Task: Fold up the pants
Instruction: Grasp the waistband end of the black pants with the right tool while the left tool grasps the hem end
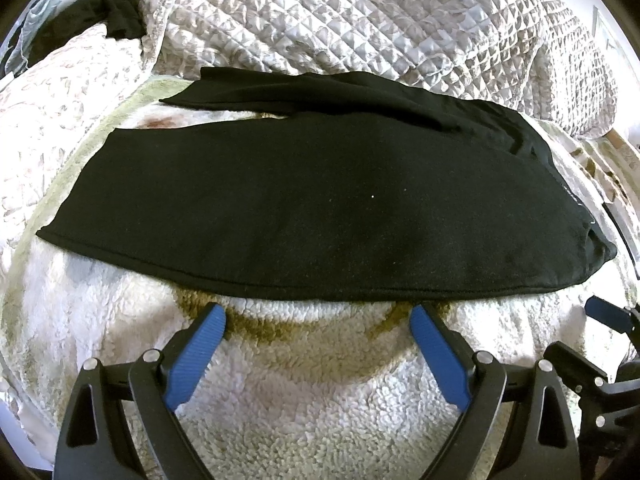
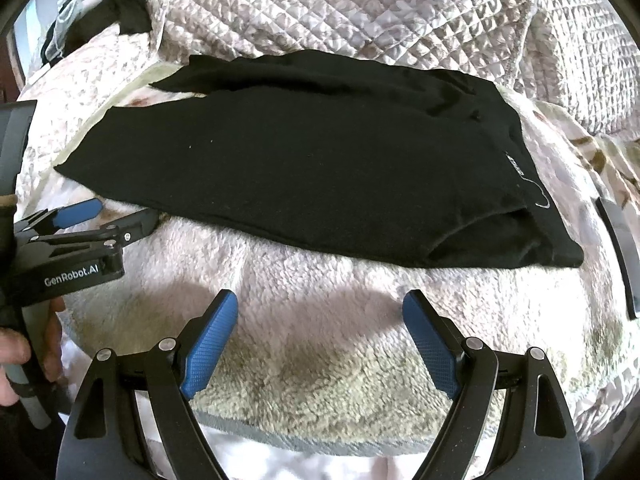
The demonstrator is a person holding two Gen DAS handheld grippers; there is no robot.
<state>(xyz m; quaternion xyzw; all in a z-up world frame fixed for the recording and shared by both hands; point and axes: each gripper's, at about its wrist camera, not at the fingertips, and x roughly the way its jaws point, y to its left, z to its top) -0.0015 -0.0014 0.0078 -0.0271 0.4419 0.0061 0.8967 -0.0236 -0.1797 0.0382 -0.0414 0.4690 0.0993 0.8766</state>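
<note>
Left wrist view showed the black pants (image 1: 320, 208) lying flat on a fleece blanket (image 1: 312, 392) spread over the bed, legs running across the frame, one leg laid partly over the other with the far leg's hem offset at the upper left. The left hand-held gripper (image 1: 318, 322) stood wide open and empty, its blue pads (image 1: 196, 356) just short of the near seam, not touching it. A quilted cover (image 1: 380, 16) lay bunched behind the pants, and a second dark garment (image 1: 116, 12) sat at the far left corner.

Right wrist view showed the right hand-held gripper (image 2: 320, 308) likewise spread wide with nothing in it, set back from the cloth over bare fleece.

Risks, as judged: the legs were not squarely stacked, so a fold made now would likely carry the offset into an uneven result. Deep fleece pile could be pinched together with the thin hem, dragging the blanket. A bite taking only the top layer would let the lower leg slide out.

Differences between views: only the right wrist view showed the waistband end clearly, with pale lettering (image 2: 514, 168) and an open lower fold there, and the left unit from the side with the person's hand (image 2: 16, 356) on its handle. Only the left wrist view showed the near seam's full run and a brownish stain (image 1: 264, 328) on the fleece.
</note>
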